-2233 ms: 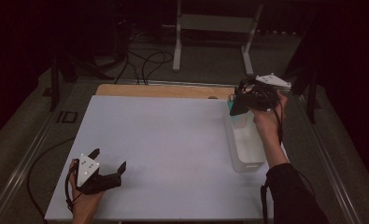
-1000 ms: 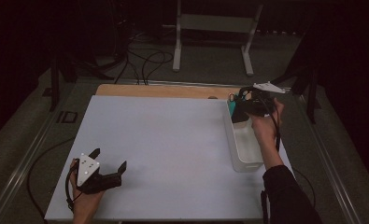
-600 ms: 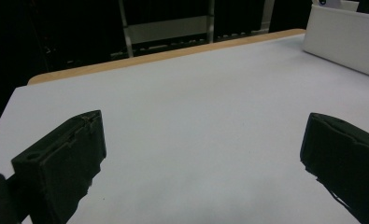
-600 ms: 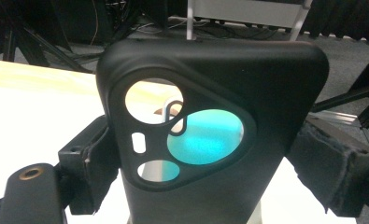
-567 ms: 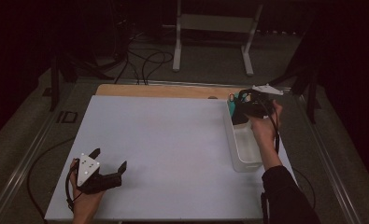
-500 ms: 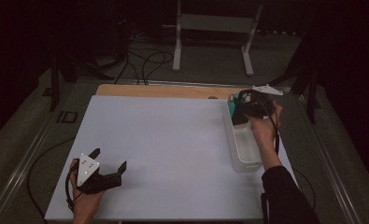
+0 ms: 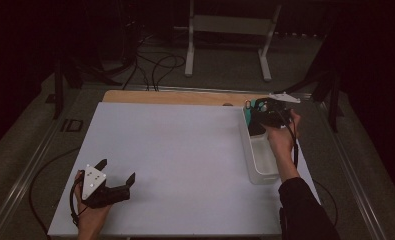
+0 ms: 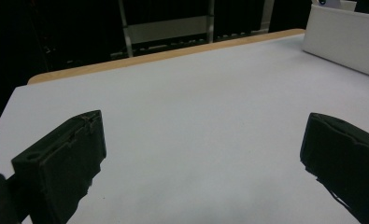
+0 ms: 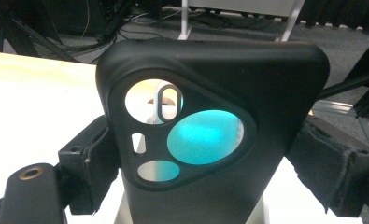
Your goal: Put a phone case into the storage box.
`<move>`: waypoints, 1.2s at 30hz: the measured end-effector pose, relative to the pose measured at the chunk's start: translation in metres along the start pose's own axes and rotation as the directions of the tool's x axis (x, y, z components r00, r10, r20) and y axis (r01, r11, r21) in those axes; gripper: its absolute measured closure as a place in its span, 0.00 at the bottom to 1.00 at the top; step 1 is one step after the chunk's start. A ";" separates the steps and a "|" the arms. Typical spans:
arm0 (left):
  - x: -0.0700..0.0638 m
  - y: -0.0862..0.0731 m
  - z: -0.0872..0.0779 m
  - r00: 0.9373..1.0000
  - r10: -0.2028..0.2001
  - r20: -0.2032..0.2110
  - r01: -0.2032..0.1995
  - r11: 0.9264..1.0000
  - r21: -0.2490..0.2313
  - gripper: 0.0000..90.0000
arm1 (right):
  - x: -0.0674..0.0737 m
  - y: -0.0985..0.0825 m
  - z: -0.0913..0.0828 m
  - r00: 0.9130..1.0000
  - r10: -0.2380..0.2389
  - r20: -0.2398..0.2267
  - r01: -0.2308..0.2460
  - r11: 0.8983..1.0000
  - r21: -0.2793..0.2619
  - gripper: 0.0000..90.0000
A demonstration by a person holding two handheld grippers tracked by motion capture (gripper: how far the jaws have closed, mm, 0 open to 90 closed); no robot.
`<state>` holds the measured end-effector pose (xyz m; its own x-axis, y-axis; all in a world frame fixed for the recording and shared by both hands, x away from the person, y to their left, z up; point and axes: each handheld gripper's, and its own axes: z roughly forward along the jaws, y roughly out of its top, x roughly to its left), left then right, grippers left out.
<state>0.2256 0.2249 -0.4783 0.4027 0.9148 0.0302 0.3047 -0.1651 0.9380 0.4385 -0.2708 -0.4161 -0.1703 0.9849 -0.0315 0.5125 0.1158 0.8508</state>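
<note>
Between the right tool's (image 9: pixel 210 186) closed jaws stands a black rubbery phone case (image 9: pixel 210 116), upright, seemingly above the white plastic bin (image 7: pixel 261 160).

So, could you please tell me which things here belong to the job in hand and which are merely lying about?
In the job:
- black phone case, clamped in the right claw
- white bin below it

Lying about:
- left claw, open over the bare white table
- floor cables
- metal stand
</note>
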 end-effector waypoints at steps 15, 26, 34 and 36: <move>0.000 0.000 0.000 1.000 0.000 0.000 0.000 1.000 0.000 0.01 | 0.004 -0.010 0.014 1.000 0.020 0.015 -0.020 0.999 0.037 0.16; -0.001 0.000 0.000 1.000 0.000 0.002 0.000 1.000 -0.002 0.01 | 0.008 -0.014 0.026 0.999 0.016 0.042 -0.018 0.998 0.059 0.16; -0.001 0.000 0.000 1.000 -0.002 0.002 0.002 1.000 -0.003 0.01 | 0.008 -0.013 0.031 0.998 0.021 0.063 -0.025 0.998 0.052 0.15; 0.000 0.000 0.000 1.000 0.000 0.003 0.000 1.000 -0.001 0.01 | 0.007 -0.013 0.032 0.997 0.024 0.077 -0.028 0.998 0.052 0.15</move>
<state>0.2253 0.2245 -0.4781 0.4050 0.9138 0.0290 0.3043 -0.1646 0.9383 0.4573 -0.2616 -0.4438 -0.0928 0.9943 -0.0517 0.5604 0.0951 0.8227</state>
